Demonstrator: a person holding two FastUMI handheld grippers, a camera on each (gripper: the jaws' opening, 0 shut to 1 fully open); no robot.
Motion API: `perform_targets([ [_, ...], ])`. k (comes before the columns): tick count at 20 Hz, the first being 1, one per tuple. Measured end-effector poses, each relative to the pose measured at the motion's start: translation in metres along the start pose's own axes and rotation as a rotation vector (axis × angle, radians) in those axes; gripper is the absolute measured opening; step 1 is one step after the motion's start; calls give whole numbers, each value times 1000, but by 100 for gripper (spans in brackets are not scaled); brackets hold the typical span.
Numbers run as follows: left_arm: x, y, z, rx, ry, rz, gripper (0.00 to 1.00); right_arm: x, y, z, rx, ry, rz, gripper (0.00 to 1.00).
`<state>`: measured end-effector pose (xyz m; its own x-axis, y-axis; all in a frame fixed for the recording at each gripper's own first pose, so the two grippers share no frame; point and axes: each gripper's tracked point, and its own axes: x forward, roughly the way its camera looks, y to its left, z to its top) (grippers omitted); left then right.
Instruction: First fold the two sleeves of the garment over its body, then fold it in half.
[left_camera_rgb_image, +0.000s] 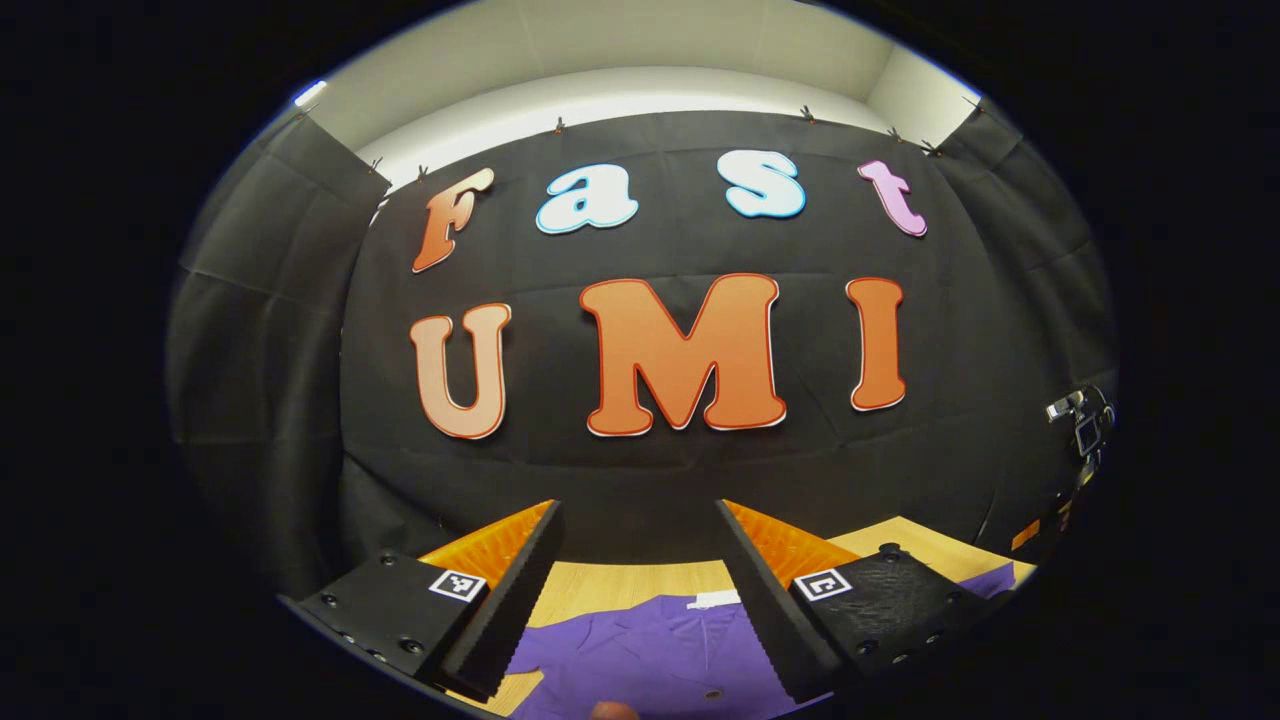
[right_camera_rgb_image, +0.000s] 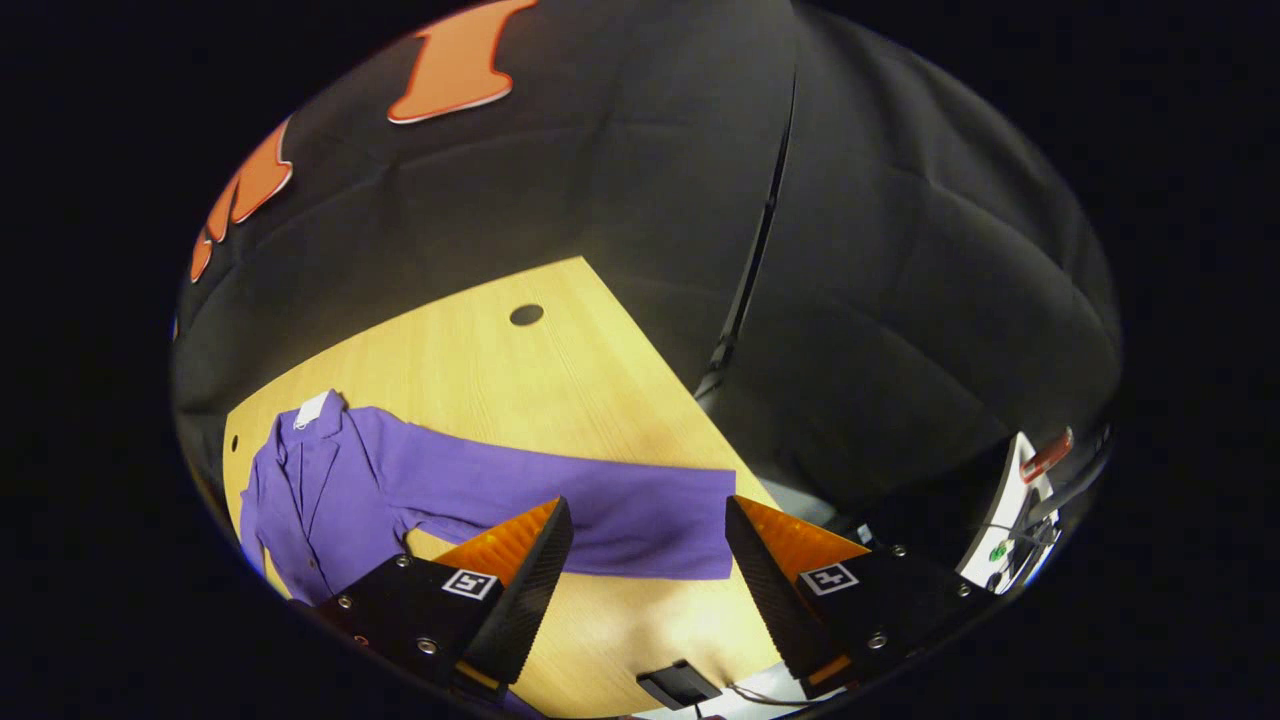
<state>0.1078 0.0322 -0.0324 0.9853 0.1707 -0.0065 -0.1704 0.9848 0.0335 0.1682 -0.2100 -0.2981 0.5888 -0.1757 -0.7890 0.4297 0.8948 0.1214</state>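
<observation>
A purple jacket-like garment (right_camera_rgb_image: 340, 480) lies flat on the wooden table (right_camera_rgb_image: 500, 370), collar with a white tag toward the far wall. One long sleeve (right_camera_rgb_image: 620, 505) stretches out toward the table's right edge. My right gripper (right_camera_rgb_image: 648, 560) hovers open above that sleeve's cuff end, nothing between its fingers. In the left gripper view the garment's collar area (left_camera_rgb_image: 650, 650) lies below and between the fingers of my left gripper (left_camera_rgb_image: 635, 610), which stands open, held above the cloth and pointing at the back wall.
A round cable hole (right_camera_rgb_image: 526, 314) sits in the table near its far corner. A small dark box with a cable (right_camera_rgb_image: 678, 686) lies at the table's near edge. A device on a stand (left_camera_rgb_image: 1080, 425) is at the right side of the booth.
</observation>
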Motion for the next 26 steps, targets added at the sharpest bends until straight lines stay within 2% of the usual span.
perform_targets([
  [7,-21,-1,-17,41,50,51,95,48,-27,-41,75,282,38,94],
  [10,-30,0,-24,50,75,75,95,64,-32,-59,100,364,57,94],
  [17,-40,1,-34,68,115,109,95,102,-35,-75,143,428,28,93],
  [21,-41,2,-36,98,127,114,96,110,-42,-81,123,441,-34,90],
  [23,-40,2,-38,105,132,111,97,111,-39,-85,120,456,-42,86],
  [24,-38,2,-38,105,136,108,100,111,-36,-85,111,458,-38,74],
  [25,-36,1,-41,106,140,106,100,112,-34,-84,99,453,-29,80],
  [26,-34,2,-39,107,139,102,98,111,-32,-84,87,447,-27,77],
])
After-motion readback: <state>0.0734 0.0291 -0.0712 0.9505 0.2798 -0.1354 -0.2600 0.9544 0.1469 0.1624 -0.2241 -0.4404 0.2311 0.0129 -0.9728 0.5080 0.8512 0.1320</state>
